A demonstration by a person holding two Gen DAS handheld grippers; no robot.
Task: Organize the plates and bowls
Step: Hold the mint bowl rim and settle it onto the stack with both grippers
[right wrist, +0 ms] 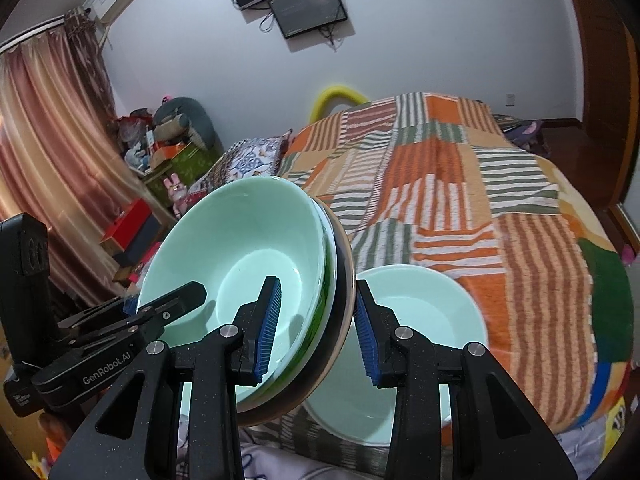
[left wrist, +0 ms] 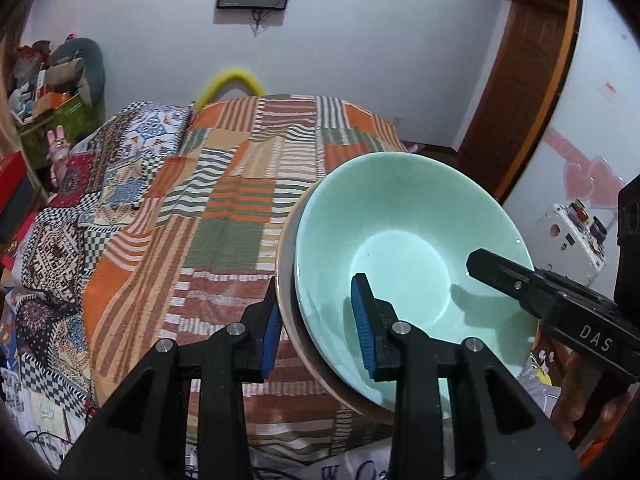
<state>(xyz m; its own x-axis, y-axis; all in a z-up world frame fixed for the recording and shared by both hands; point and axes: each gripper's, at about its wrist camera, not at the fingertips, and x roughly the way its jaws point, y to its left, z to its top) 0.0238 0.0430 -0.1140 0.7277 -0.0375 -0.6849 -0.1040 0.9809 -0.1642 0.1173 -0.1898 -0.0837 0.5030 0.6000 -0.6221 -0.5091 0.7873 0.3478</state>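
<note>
Tilted stack of pale green ceramic bowls [right wrist: 240,256], clamped by left gripper [left wrist: 318,332] and right gripper [right wrist: 316,336] on opposite rims above striped patchwork bedspread [right wrist: 460,184].

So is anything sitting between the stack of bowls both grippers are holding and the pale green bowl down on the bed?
Nothing visible. The stack of bowls is tilted in the air between the left gripper and right gripper, and the pale green bowl lies open on the striped bedspread just beyond it.

two mint bowls [right wrist: 240,256] [right wrist: 420,320], one dark plate [right wrist: 344,280], two tongs [left wrist: 320,336] [right wrist: 316,336]
</note>
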